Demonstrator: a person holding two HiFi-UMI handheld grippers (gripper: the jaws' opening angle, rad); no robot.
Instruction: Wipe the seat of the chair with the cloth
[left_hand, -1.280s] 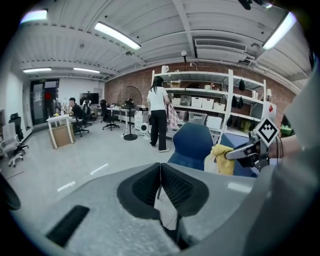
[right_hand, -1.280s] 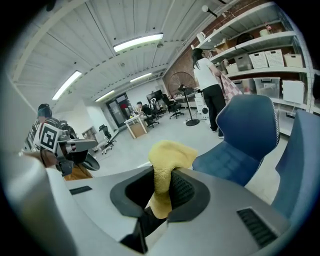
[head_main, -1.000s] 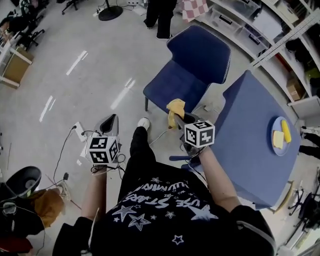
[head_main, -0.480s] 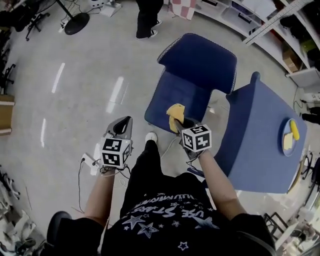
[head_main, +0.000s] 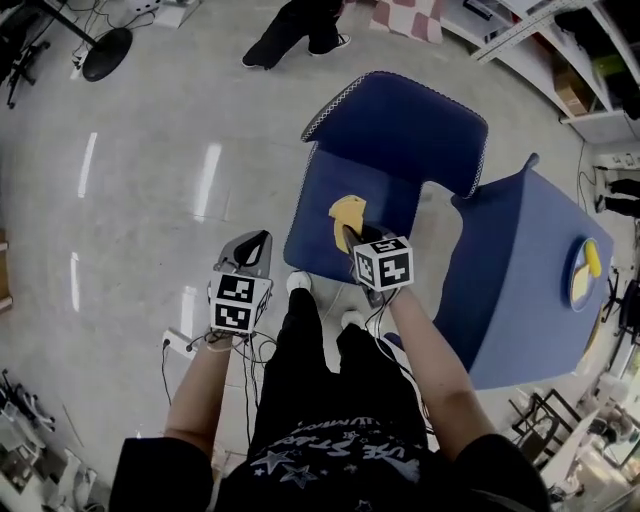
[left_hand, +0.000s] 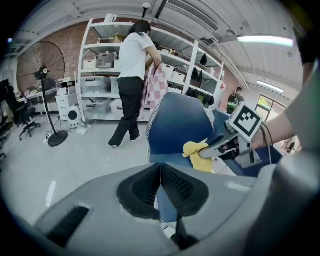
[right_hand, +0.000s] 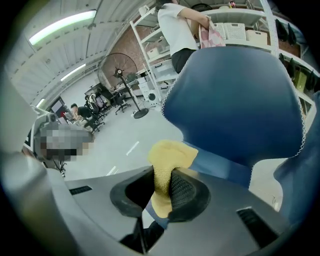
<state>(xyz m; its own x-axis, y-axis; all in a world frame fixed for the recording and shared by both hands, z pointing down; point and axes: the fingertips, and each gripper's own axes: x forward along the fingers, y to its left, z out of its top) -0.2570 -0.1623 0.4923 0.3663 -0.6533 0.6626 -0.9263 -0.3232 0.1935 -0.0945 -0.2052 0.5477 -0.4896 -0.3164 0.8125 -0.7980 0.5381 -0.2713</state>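
A blue chair (head_main: 355, 190) stands on the floor in front of me, its backrest (right_hand: 235, 100) on the far side. My right gripper (head_main: 350, 232) hovers over the near part of the seat, shut on a yellow cloth (head_main: 347, 212) that bunches above its jaws. That cloth (right_hand: 167, 162) is pinched between the dark pads in the right gripper view. My left gripper (head_main: 250, 248) hangs left of the chair's front edge, over the floor, jaws together with nothing in them. From the left gripper view the chair (left_hand: 177, 127), cloth (left_hand: 198, 154) and right gripper (left_hand: 220, 145) lie ahead to the right.
A blue table (head_main: 520, 280) stands right of the chair, with a blue plate (head_main: 583, 272) holding something yellow. A person (left_hand: 131, 80) stands at white shelving (left_hand: 100, 65) behind the chair. A pedestal fan (head_main: 105, 50) stands far left; cables and a power strip (head_main: 180, 340) lie near my feet.
The view has swung so the chair sits closer to centre. My right gripper with the cloth has moved forward over the seat's near part. The left gripper stays beside it, shut.
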